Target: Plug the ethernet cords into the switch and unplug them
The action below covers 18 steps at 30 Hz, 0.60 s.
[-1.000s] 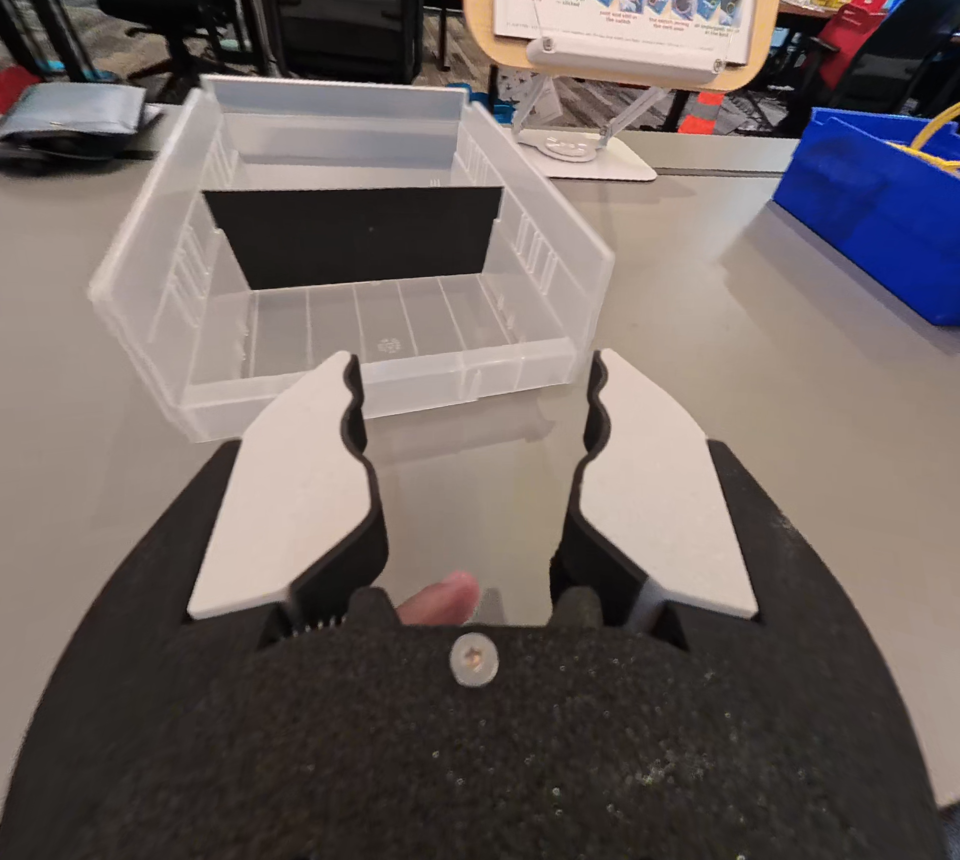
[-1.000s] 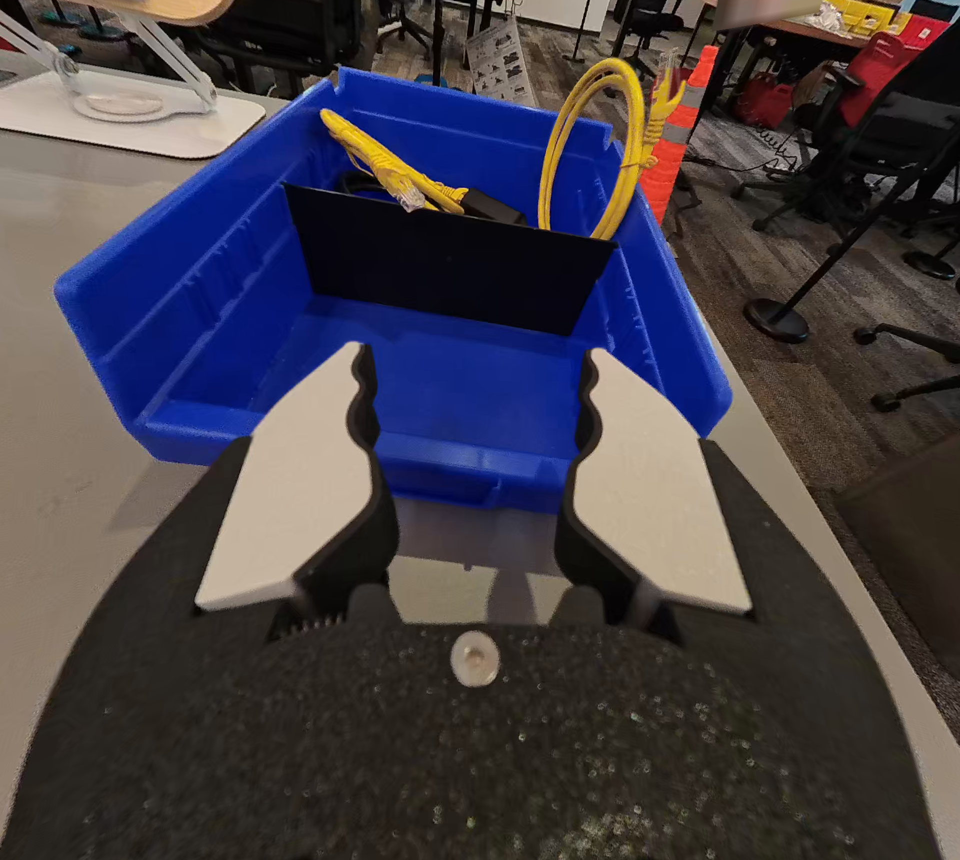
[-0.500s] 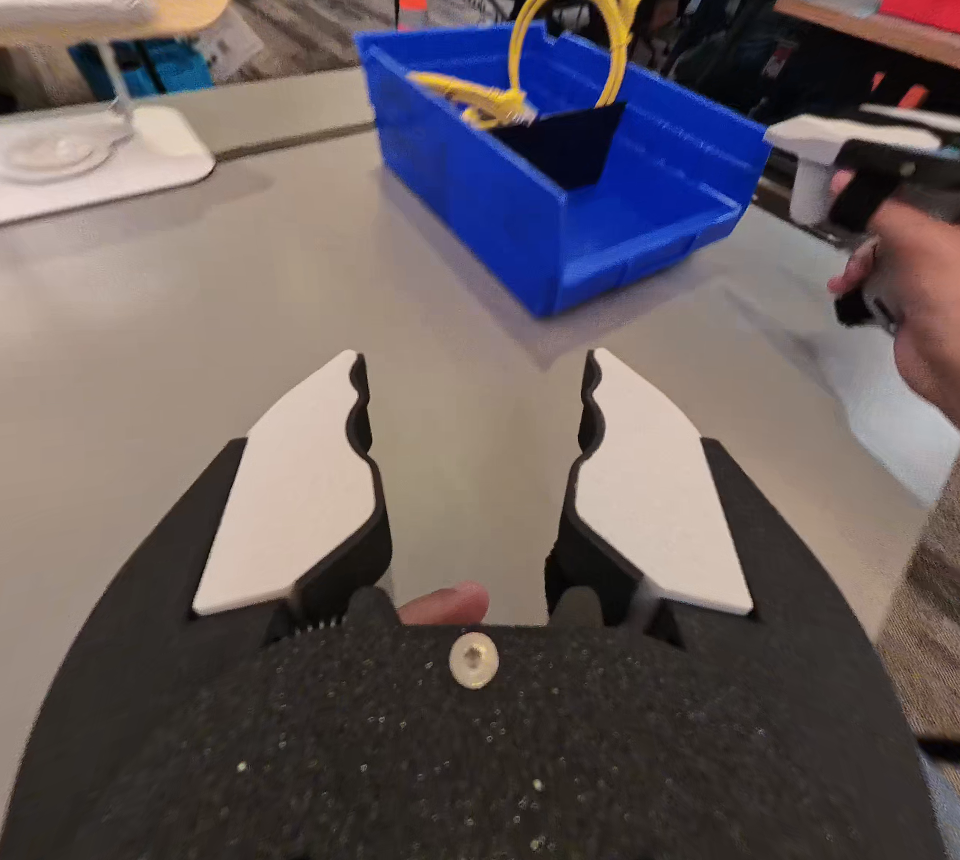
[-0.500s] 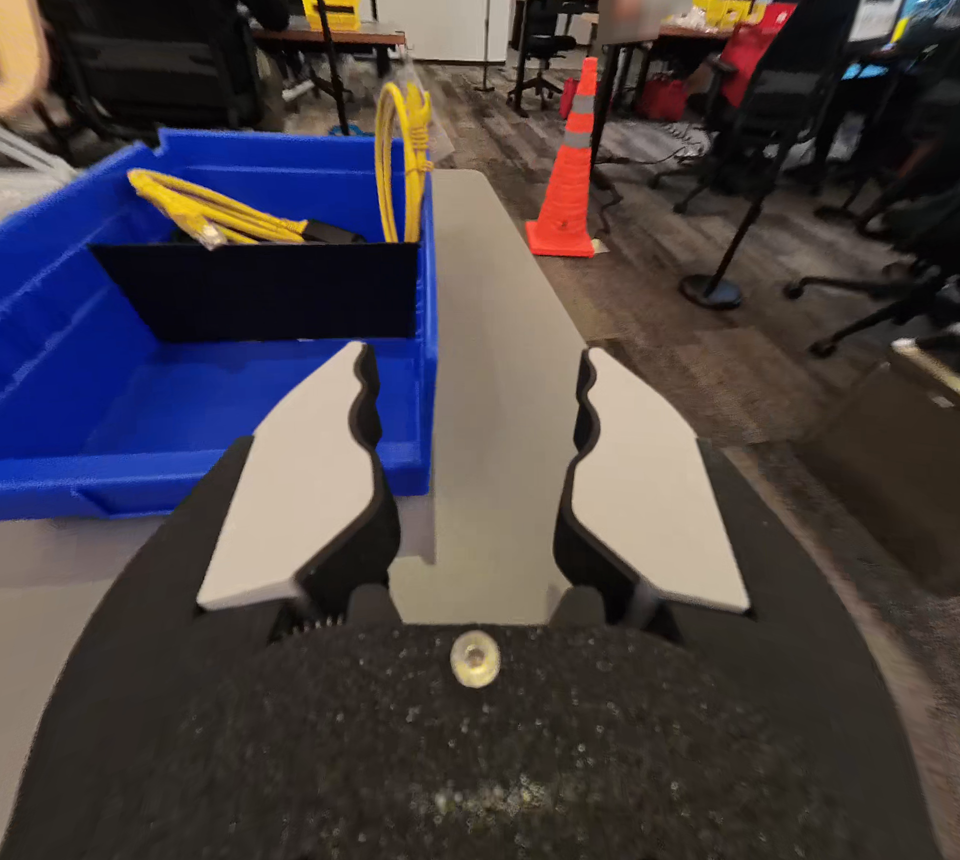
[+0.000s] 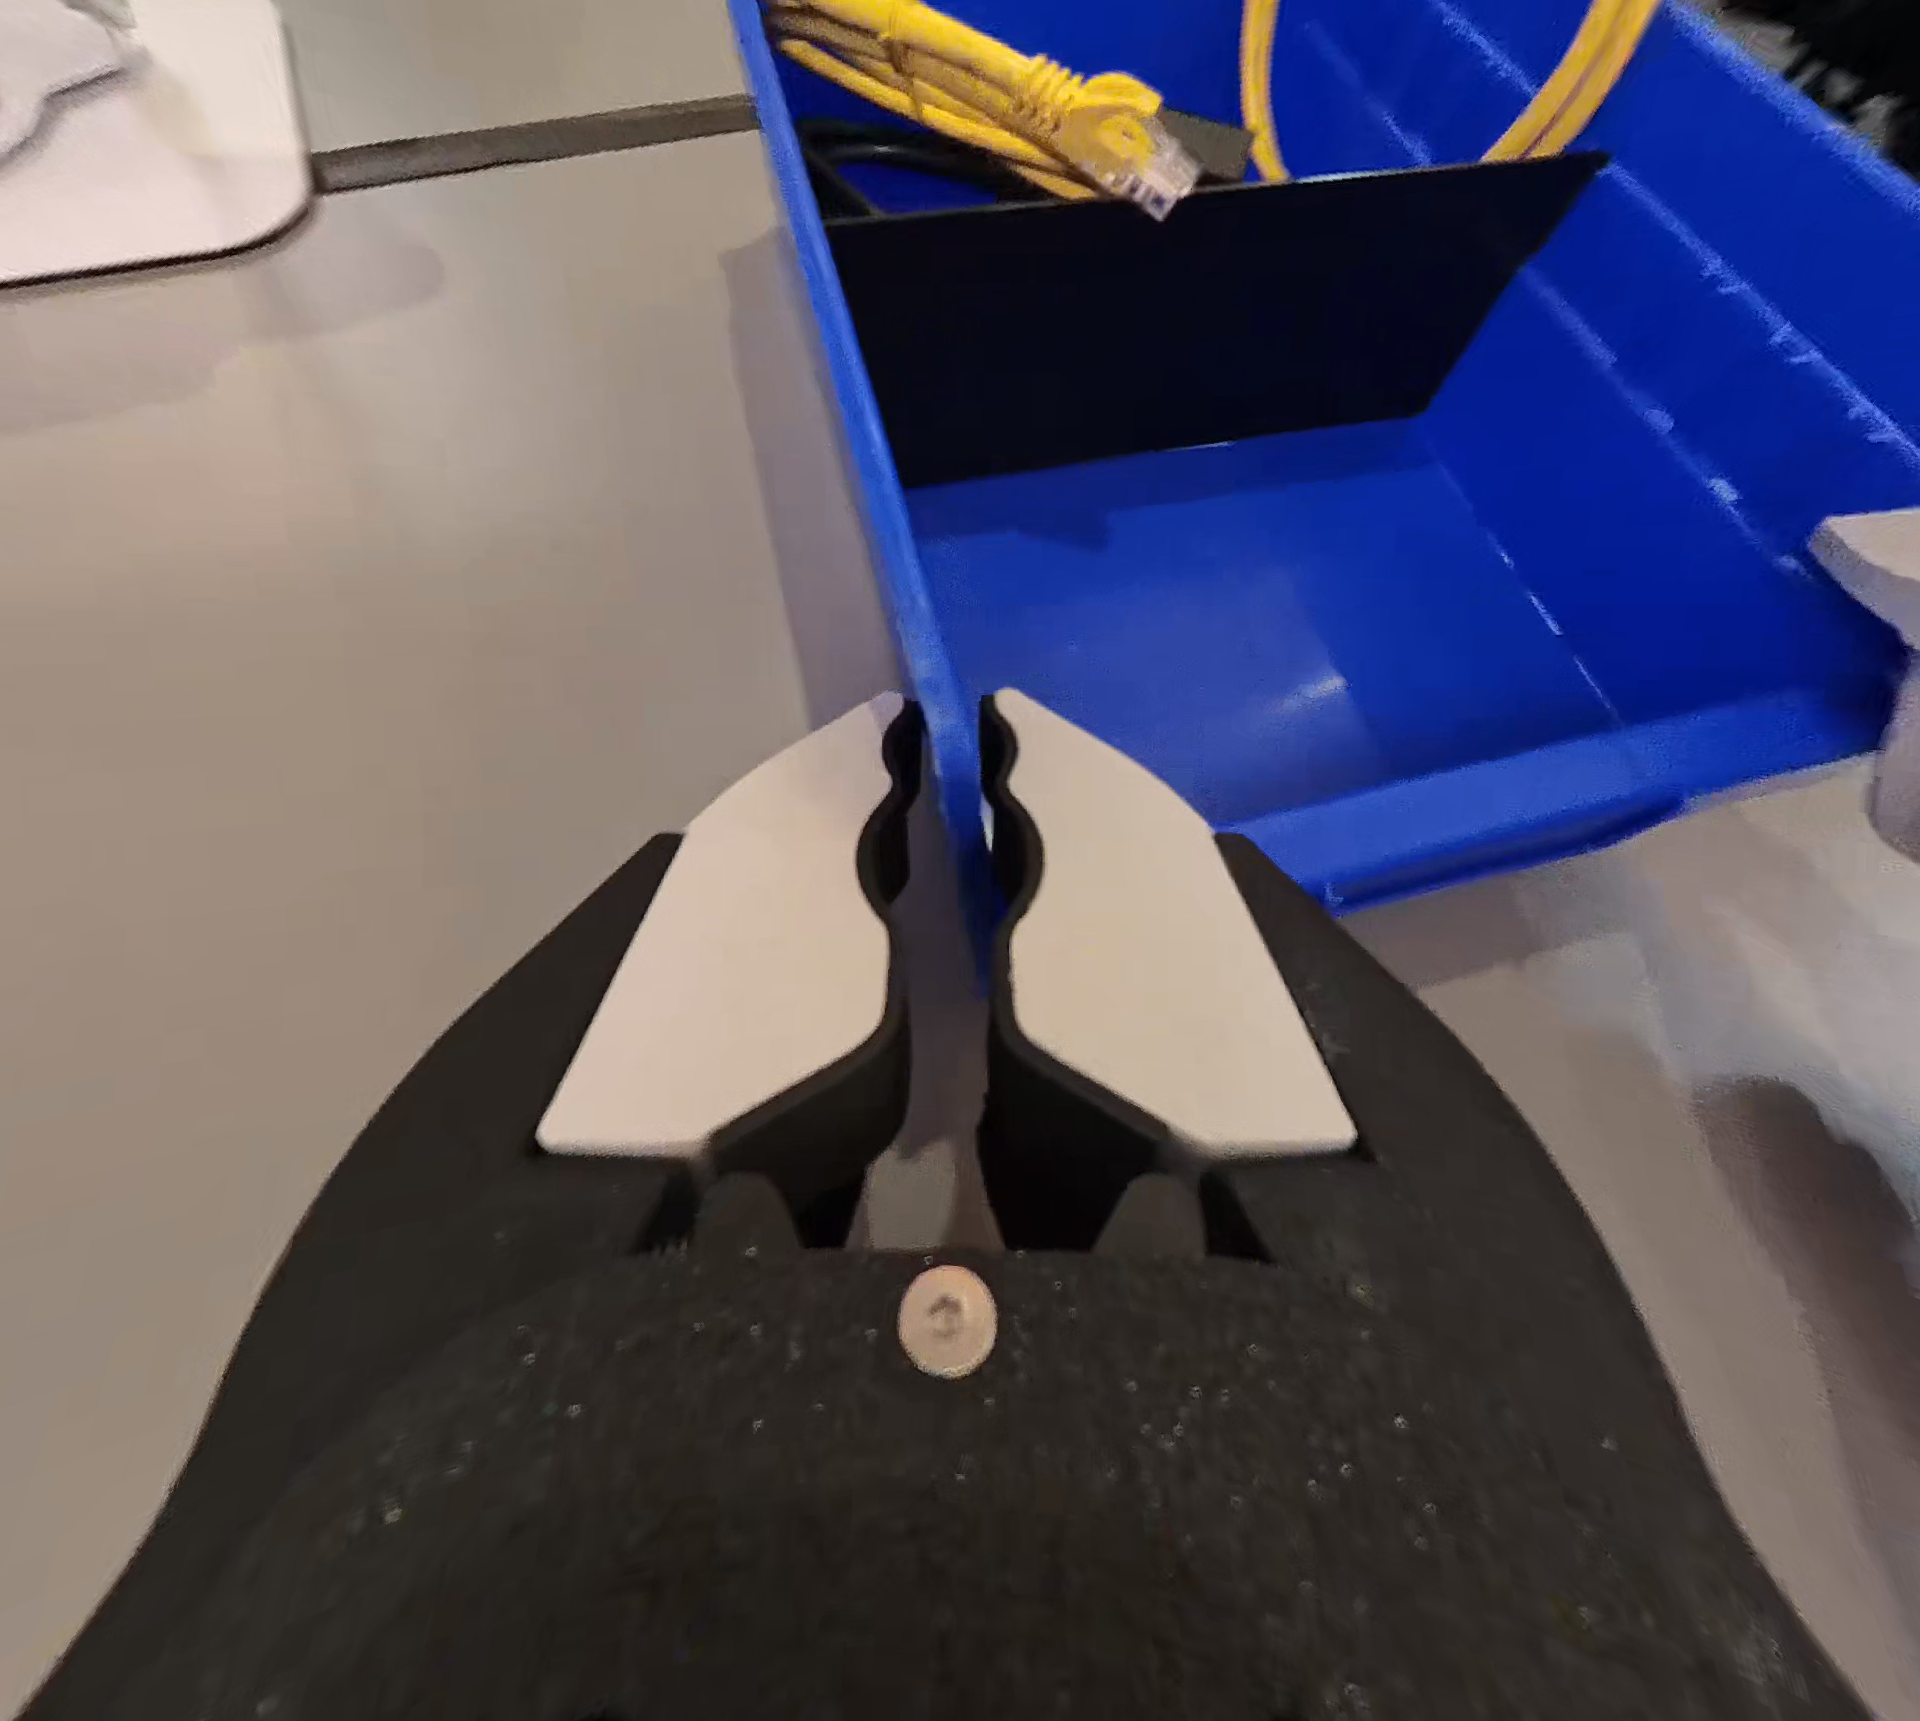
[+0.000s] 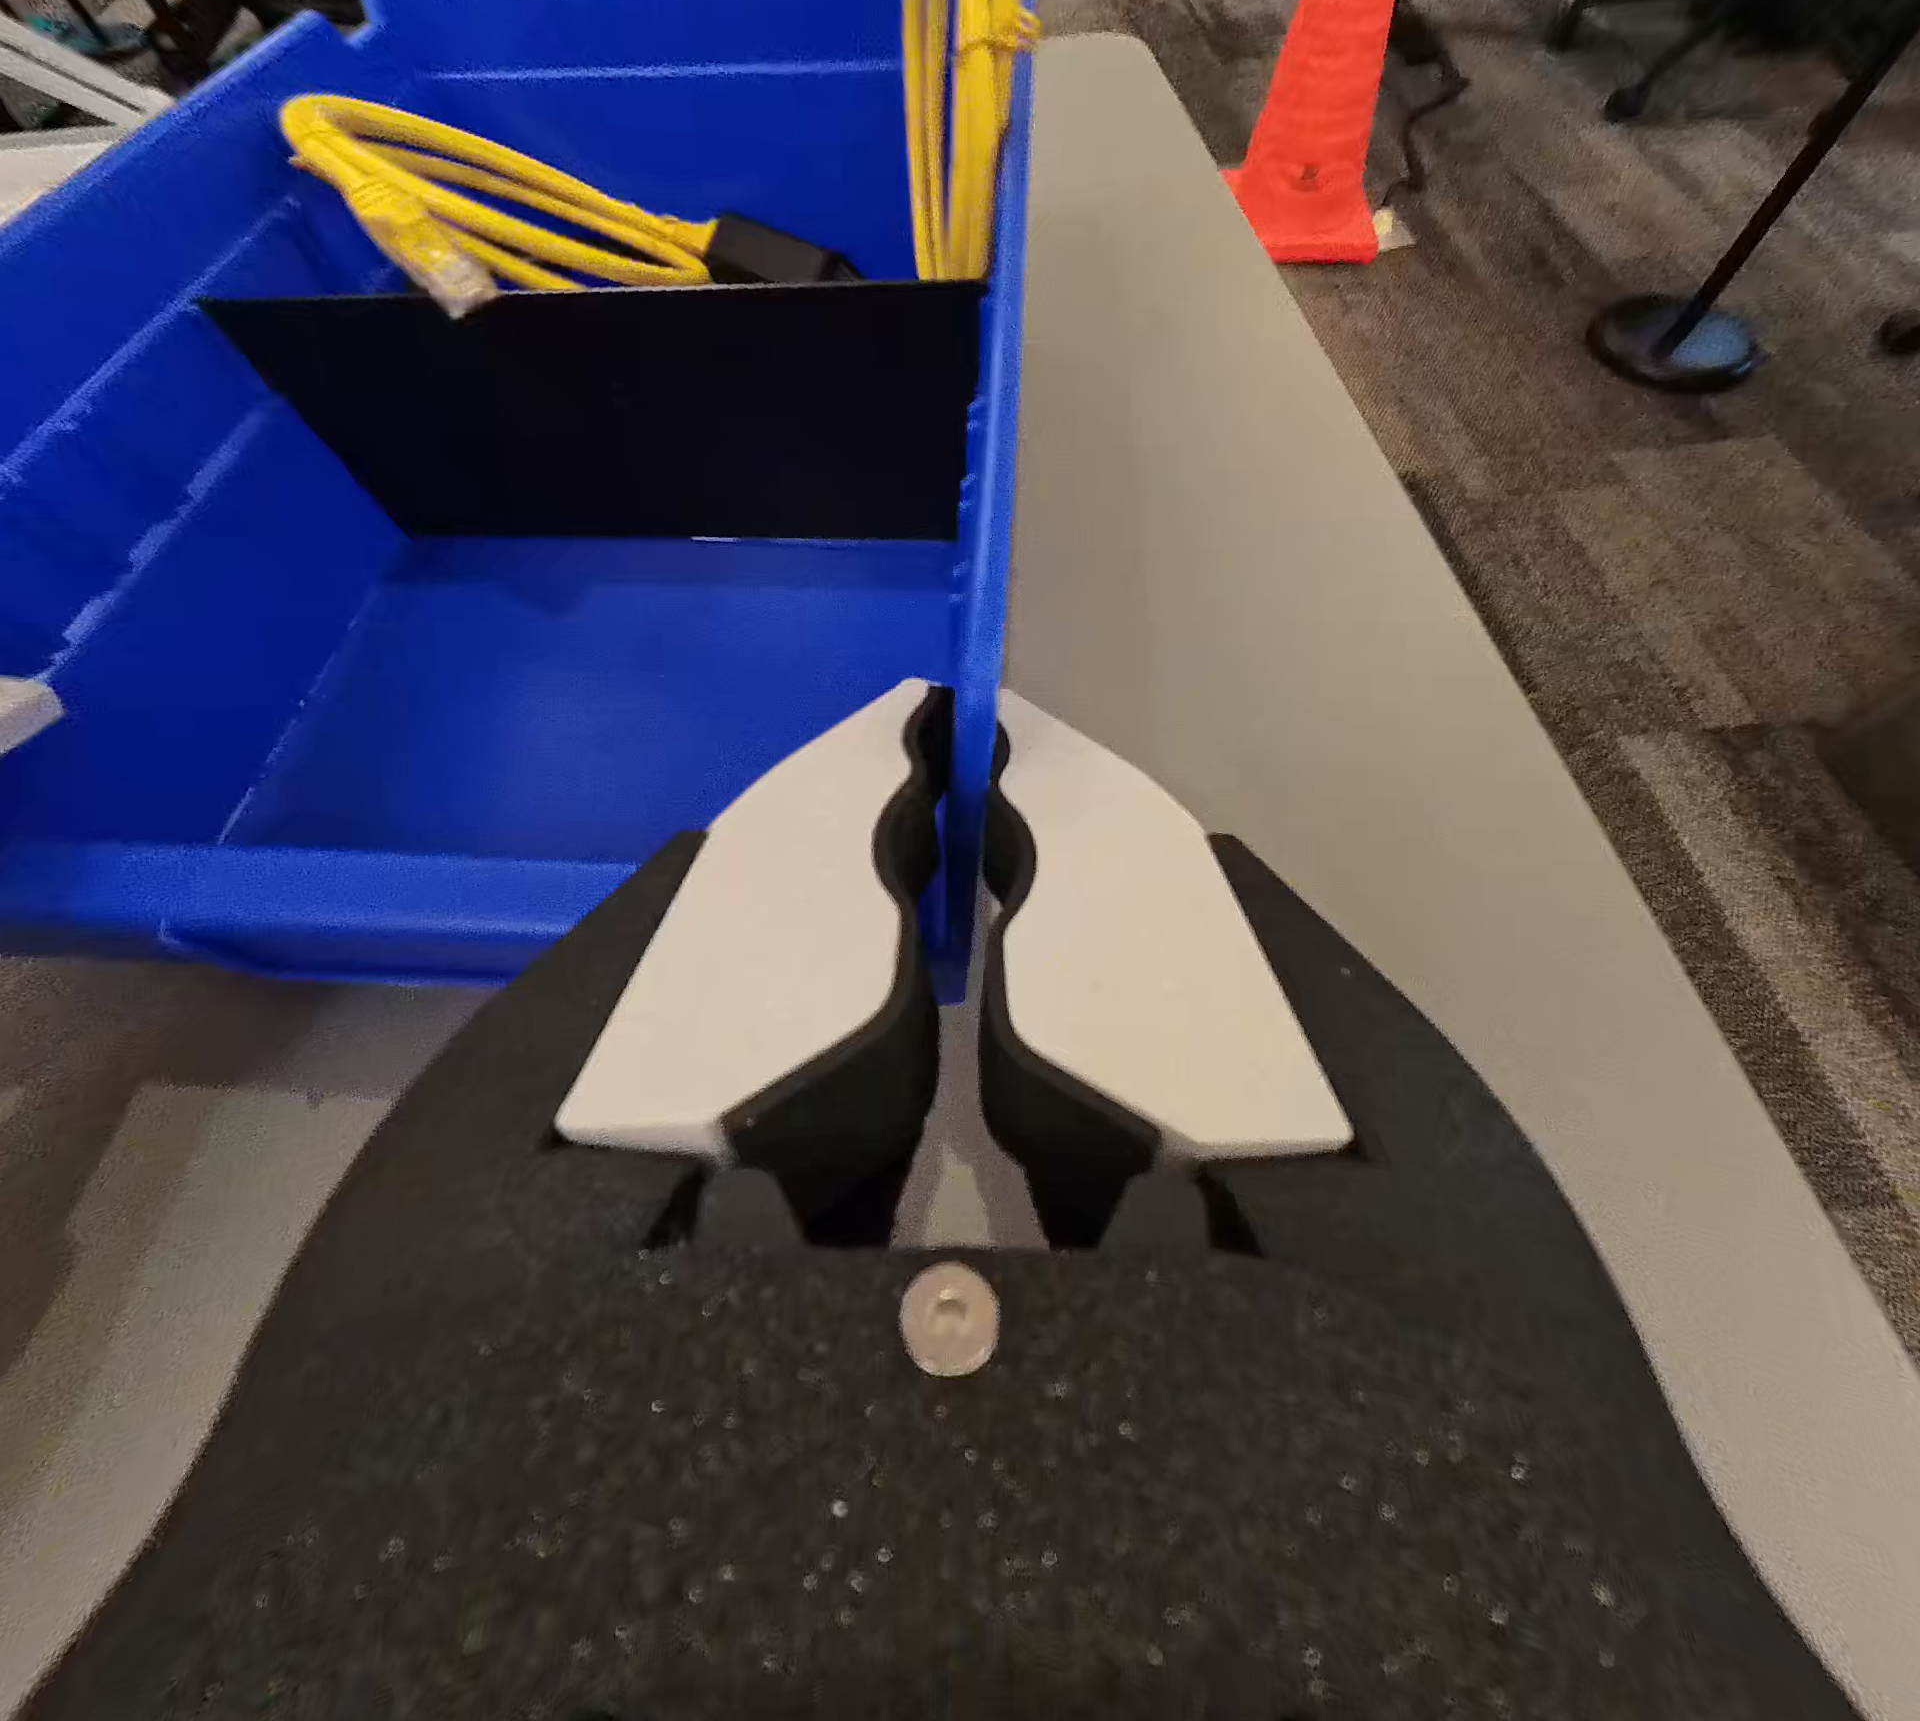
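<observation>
A blue bin (image 5: 1299, 632) stands on the grey table (image 5: 416, 632). A black divider (image 5: 1174, 310) splits it. Behind the divider lie a bundle of yellow ethernet cords (image 5: 987, 82), a tall yellow cord loop (image 5: 1558, 61) and a black device (image 5: 1210, 139). My left gripper (image 5: 951, 715) is shut on the bin's left wall (image 5: 873, 424) near the front corner. My right gripper (image 6: 961, 705) is shut on the bin's right wall (image 6: 992, 424) near the front. The cords (image 6: 499, 196), the loop (image 6: 966, 9) and the black device (image 6: 769, 253) also show in the right wrist view. The bin's front compartment holds nothing.
A white stand base (image 5: 135, 133) sits at the back left of the table. The table's right edge (image 6: 1455, 736) runs close to the bin. On the floor beyond stand an orange cone (image 6: 1340, 40) and a black pole base (image 6: 1673, 341). There is about 20 cm between the tips of the two grippers.
Both grippers were wide open and away from the bin. They have moved in to the blue bin's front corners and closed, the left on its left wall, the right on its right wall.
</observation>
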{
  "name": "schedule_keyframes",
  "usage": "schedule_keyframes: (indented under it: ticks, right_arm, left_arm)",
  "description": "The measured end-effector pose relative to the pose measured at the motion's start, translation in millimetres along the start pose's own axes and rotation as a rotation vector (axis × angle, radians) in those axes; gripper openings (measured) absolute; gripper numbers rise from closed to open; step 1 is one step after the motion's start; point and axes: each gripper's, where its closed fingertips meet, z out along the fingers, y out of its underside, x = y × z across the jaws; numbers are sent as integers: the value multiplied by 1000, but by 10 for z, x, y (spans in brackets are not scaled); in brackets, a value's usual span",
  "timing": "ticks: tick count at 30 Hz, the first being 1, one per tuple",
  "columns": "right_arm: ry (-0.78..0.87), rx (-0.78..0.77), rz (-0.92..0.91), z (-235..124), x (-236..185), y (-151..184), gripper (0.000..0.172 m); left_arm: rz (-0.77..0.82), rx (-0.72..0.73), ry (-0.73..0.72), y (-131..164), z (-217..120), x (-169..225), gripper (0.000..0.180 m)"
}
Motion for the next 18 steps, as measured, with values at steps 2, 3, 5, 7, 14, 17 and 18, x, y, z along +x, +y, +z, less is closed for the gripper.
schedule_keyframes:
  ticks: [2,3,5,7,14,17,18]
  right_arm:
    - [17,-3,-1,-53,-137,-15,2]
    - [10,9,34,-86,-223,-24,2]
    - [-19,58,50,-187,-442,-62,2]
    - [-67,120,63,-349,-709,-162,4]
    - [-241,208,55,-815,-2017,-182,4]
    - [-290,181,12,-871,-2539,-74,5]
    - [-308,170,2,-855,-2675,-42,5]
  left_arm:
    - [36,25,-66,-62,-102,-142,5]
    - [50,47,-89,-95,-180,-226,3]
    - [56,78,-106,-117,-381,-395,3]
    - [43,121,-111,-120,-643,-587,3]
    - [40,146,-249,175,-1712,-1587,4]
    - [-7,109,-274,454,-1955,-1985,4]
    - [-14,101,-280,540,-1991,-2091,4]
